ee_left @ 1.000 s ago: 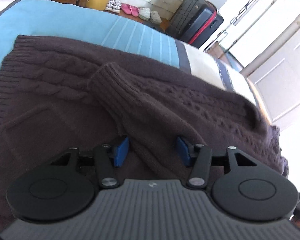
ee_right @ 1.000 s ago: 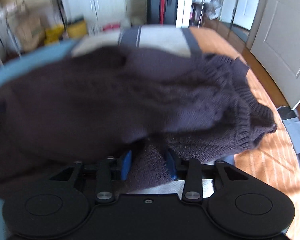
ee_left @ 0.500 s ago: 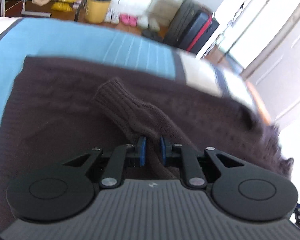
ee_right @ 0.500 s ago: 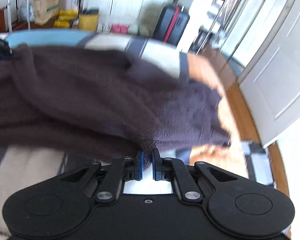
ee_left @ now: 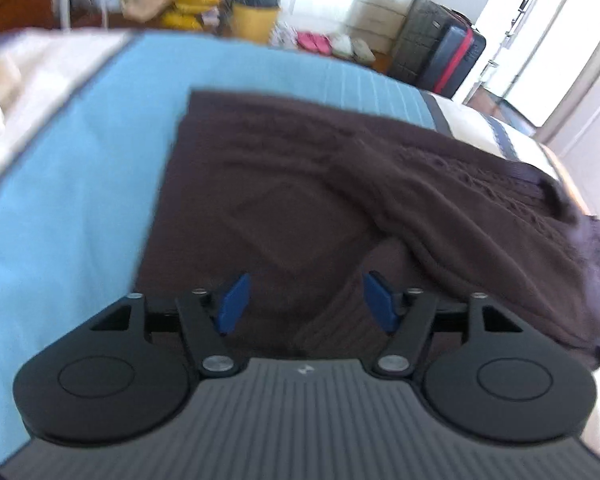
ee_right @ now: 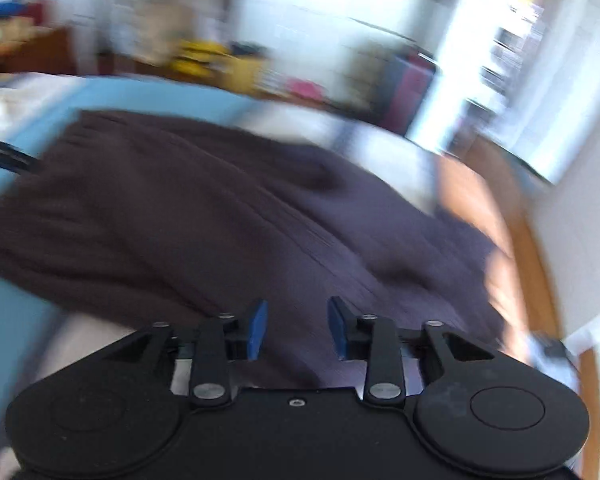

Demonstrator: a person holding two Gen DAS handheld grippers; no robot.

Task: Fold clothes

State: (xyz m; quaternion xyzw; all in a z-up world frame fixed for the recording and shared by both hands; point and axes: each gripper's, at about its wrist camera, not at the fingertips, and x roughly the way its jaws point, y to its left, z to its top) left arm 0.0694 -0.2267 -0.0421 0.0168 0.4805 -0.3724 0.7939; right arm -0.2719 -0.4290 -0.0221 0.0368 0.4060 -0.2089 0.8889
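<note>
With both tools released, left tool (ee_left: 304,300) and right tool (ee_right: 296,328) hover over the brown sweater (ee_left: 300,200). I'd grip its near edge evenly, lifting both sides together.

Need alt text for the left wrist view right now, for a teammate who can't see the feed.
The left gripper hangs open, holding nothing, just above a dark brown cable-knit sweater spread on a blue bedspread. One sleeve lies folded diagonally across the sweater's body; a yellow bin and suitcase stand beyond the bed.

Left tongs (ee_left: 306,302), right tongs (ee_right: 296,328) agape.
</note>
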